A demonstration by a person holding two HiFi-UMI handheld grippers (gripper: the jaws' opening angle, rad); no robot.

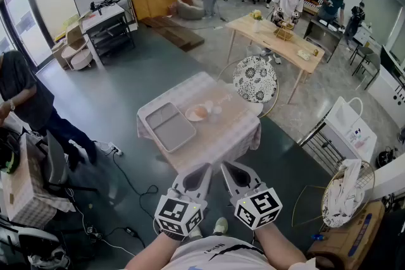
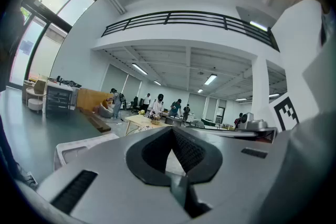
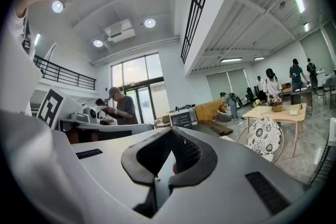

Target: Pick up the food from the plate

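- Your left gripper [image 1: 202,171] sits at the bottom centre of the head view, jaws pressed together, empty.
- Your right gripper [image 1: 229,169], just beside it, is closed on nothing.
- The food [image 1: 200,112] lies on the plate [image 1: 191,116] mid-frame, beside a grey tray [image 1: 169,126].

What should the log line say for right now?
stage: before pickup | left hand-held gripper: shut, empty | right hand-held gripper: shut, empty | food: on plate, untouched

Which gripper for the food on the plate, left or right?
Left, marginally. The left gripper lines up almost straight with the food on the plate; the right gripper sits off to the side. Both are shut, empty and short of the table, so it's close.
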